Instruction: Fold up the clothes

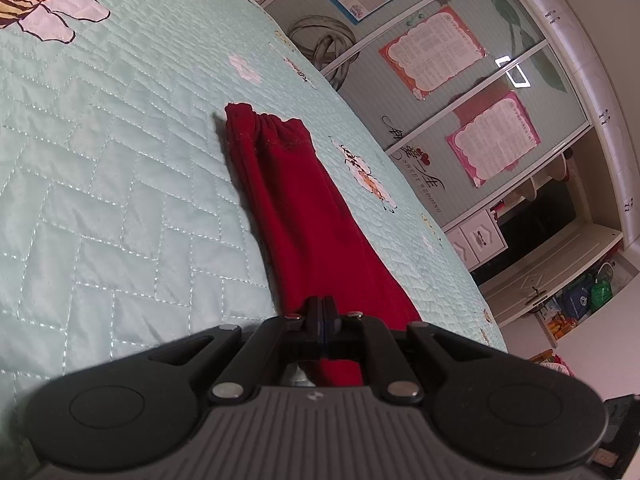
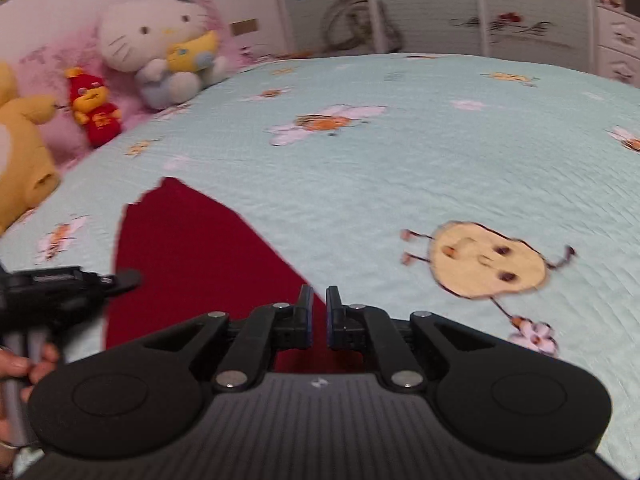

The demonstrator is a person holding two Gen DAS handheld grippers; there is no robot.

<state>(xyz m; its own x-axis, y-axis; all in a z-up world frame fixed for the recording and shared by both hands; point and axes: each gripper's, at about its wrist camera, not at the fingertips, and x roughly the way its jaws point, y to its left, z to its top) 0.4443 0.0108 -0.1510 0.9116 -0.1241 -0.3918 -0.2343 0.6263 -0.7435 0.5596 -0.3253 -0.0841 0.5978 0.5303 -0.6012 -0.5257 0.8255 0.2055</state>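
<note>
left fingers (image 1: 322, 307) pinch the red garment (image 1: 304, 208) on the quilt (image 1: 120, 160); right fingers (image 2: 319, 300) slightly apart, empty.

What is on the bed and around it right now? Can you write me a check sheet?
Surface: pale green quilted bedspread with bee pictures.
Job's things: long red cloth garment, lying stretched out.
Clutter: white plush cat, small red-dressed plush bear, yellow plush toy.
Grippers: left tool shut on the garment's near end; right tool slightly apart, holding nothing.
Cables: nothing seen.
Surroundings: white wardrobe with pink paper sheets.
</note>
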